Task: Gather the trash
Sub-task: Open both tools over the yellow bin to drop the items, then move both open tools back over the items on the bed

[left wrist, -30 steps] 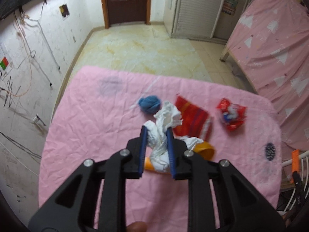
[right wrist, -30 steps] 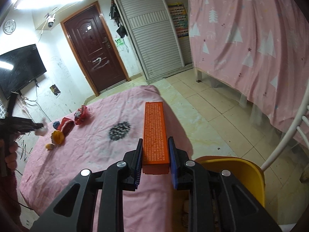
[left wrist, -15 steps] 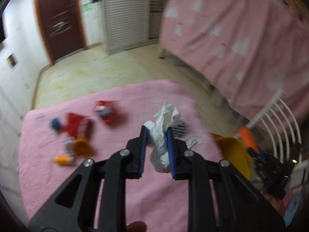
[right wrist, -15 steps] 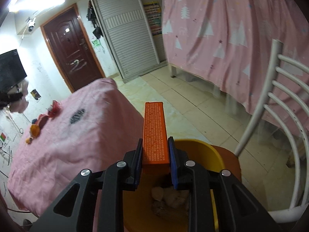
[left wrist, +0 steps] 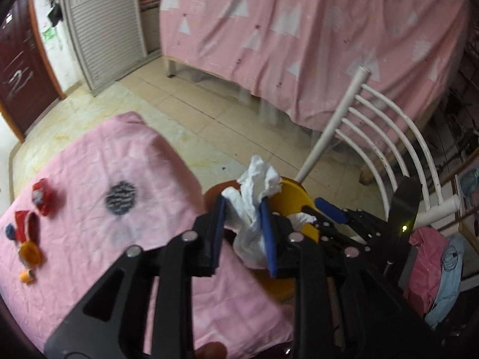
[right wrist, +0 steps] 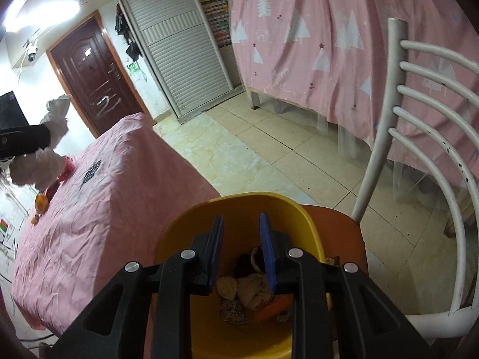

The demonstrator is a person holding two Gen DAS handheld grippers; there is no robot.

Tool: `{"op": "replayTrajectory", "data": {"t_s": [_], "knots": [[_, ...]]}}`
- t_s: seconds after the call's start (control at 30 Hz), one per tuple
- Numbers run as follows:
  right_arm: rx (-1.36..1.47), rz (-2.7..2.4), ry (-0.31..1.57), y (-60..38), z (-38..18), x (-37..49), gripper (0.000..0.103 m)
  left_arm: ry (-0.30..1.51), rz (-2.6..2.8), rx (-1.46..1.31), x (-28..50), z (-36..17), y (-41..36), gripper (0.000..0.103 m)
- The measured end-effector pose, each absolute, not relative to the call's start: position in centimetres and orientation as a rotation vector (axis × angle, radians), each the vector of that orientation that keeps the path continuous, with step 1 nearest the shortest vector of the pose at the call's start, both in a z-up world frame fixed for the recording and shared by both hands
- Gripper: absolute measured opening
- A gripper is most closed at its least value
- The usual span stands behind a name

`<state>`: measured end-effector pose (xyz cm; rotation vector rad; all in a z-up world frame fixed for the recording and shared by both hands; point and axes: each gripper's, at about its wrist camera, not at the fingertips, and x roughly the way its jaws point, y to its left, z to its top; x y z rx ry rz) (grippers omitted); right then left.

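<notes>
Your left tongs (left wrist: 243, 221) are clamped on a crumpled white tissue (left wrist: 254, 206), which sticks up between the blue pads and hangs just at the edge of the pink-covered worktop (left wrist: 98, 197) — right beside the yellow bin (left wrist: 295, 197). Your right tongs (right wrist: 241, 245) sit over the mouth of that yellow bin (right wrist: 185, 224) with the pads parted and nothing between them. Down inside the bin you can see scraps of trash (right wrist: 248, 290) and an orange box (right wrist: 271, 308) lying at the bottom. The bin rests on the orange seat of a white chair (right wrist: 419, 137). More rubbish lies on the far side of the worktop: a red wrapper (left wrist: 43, 196), a yellow cap (left wrist: 30, 252) and a small blue ball (left wrist: 9, 230).
</notes>
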<state>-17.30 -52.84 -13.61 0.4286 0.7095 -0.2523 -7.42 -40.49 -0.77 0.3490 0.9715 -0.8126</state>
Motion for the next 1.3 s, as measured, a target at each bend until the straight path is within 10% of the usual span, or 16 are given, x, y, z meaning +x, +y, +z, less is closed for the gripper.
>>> {"op": "replayTrajectory", "data": {"t_s": [0.13,1.03,1.3], "knots": [[0.446,-0.263,0.699,-53.5,-13.7,-17.7,0.019,0.97,-0.834,0.374,-8.3,-1.4,-42.0,0.044],[0.28,-0.15,0.677,-44.6,-7.5,-11.8,0.019,0.961,-0.698,0.188,-2.1,1.1,-29.4,0.045],[0.199,-0.045,0.69,-38.1,-5.9,-7.3,0.019,0.943,-0.551,0.113,2.2,1.7,-21.0,0.06]]}}
